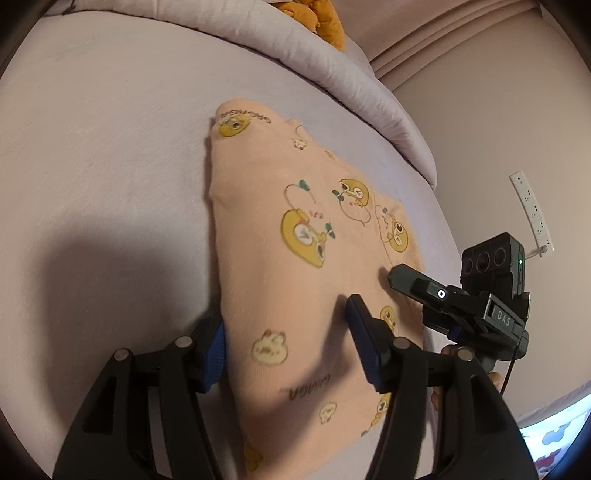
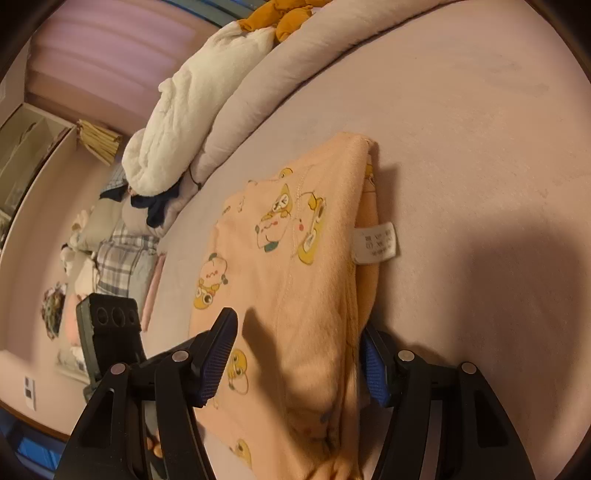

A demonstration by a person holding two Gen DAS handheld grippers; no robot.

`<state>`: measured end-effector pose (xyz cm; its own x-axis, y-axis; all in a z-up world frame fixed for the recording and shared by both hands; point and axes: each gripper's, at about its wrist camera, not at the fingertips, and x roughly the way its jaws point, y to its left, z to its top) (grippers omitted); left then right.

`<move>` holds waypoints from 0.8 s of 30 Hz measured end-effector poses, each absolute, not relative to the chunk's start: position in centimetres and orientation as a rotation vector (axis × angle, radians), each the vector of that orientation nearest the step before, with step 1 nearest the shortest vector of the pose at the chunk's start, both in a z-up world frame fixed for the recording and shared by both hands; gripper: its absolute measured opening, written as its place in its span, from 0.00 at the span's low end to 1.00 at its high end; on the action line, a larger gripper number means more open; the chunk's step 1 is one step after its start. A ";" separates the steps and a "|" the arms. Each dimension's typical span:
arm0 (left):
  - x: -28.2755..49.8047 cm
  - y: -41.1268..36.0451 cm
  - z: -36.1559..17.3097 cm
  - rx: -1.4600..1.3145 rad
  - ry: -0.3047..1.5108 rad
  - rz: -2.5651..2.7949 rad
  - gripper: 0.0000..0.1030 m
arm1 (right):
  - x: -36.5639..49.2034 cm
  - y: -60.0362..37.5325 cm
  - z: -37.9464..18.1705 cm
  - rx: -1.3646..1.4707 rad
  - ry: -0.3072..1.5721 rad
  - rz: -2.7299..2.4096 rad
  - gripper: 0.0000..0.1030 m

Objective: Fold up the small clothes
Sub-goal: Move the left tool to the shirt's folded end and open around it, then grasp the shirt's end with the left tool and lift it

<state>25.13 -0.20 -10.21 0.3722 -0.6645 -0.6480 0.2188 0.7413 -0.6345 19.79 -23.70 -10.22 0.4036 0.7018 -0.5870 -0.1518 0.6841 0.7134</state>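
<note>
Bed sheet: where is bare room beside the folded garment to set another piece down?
Bare sheet runs wide between the peach pajama garment and the rolled duvet. Past its care label, more bare sheet. Crowded: both open grippers, left and right, straddle its near end.

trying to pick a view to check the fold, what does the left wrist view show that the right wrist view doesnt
Only the left wrist view shows the white power strip on the wall and the right tool reaching over the garment's edge.

Only the right wrist view shows the white care label sticking out of the folded edge, the fluffy white blanket, and the plaid clothes beside the bed.

Both show the peach printed garment lying folded on the bed sheet, with open tool jaws straddling it, and the orange plush toy on the duvet.
</note>
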 end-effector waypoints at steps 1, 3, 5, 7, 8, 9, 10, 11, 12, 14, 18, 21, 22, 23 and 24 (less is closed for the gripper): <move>25.2 -0.4 -10.1 -0.484 1.044 -0.598 0.63 | 20.0 -23.6 -10.2 0.624 1.020 0.585 0.61; 25.2 -0.6 -10.0 -0.464 1.039 -0.601 0.66 | 20.4 -23.2 -10.1 0.617 1.017 0.584 0.61; 25.2 -0.8 -9.9 -0.450 1.034 -0.604 0.69 | 20.8 -23.0 -10.1 0.609 1.016 0.584 0.61; 25.1 -1.0 -9.8 -0.432 1.028 -0.604 0.70 | 21.2 -22.7 -10.1 0.604 1.015 0.584 0.61; 25.0 -1.0 -9.8 -0.426 1.027 -0.605 0.70 | 21.4 -22.6 -10.1 0.602 1.015 0.583 0.61; 24.9 -1.0 -9.8 -0.424 1.025 -0.607 0.71 | 21.5 -22.6 -10.1 0.602 1.014 0.583 0.61; 24.7 -1.0 -9.7 -0.419 1.022 -0.607 0.71 | 21.6 -22.5 -10.0 0.597 1.012 0.583 0.61; 24.4 -0.9 -9.7 -0.413 1.017 -0.606 0.71 | 21.7 -22.3 -9.9 0.591 1.009 0.581 0.61; 24.2 -1.0 -9.7 -0.406 1.012 -0.603 0.70 | 21.7 -22.1 -9.9 0.577 1.002 0.576 0.61; 23.5 -0.9 -9.8 -0.389 1.005 -0.590 0.65 | 21.5 -21.7 -9.7 0.534 0.994 0.558 0.54; 22.7 -0.7 -9.8 -0.387 1.001 -0.548 0.51 | 21.3 -21.6 -9.9 0.523 0.986 0.556 0.32; 22.2 -0.2 -9.7 -0.406 1.004 -0.533 0.41 | 20.9 -20.9 -9.4 0.472 0.962 0.538 0.28; 22.0 -0.1 -9.5 -0.410 1.002 -0.528 0.38 | 20.6 -20.5 -9.0 0.443 0.950 0.530 0.27; 21.7 -0.1 -9.4 -0.413 0.999 -0.524 0.36 | 20.3 -20.0 -8.5 0.418 0.936 0.527 0.26; 21.3 0.0 -9.2 -0.415 0.996 -0.521 0.34 | 20.1 -19.7 -8.2 0.404 0.926 0.527 0.25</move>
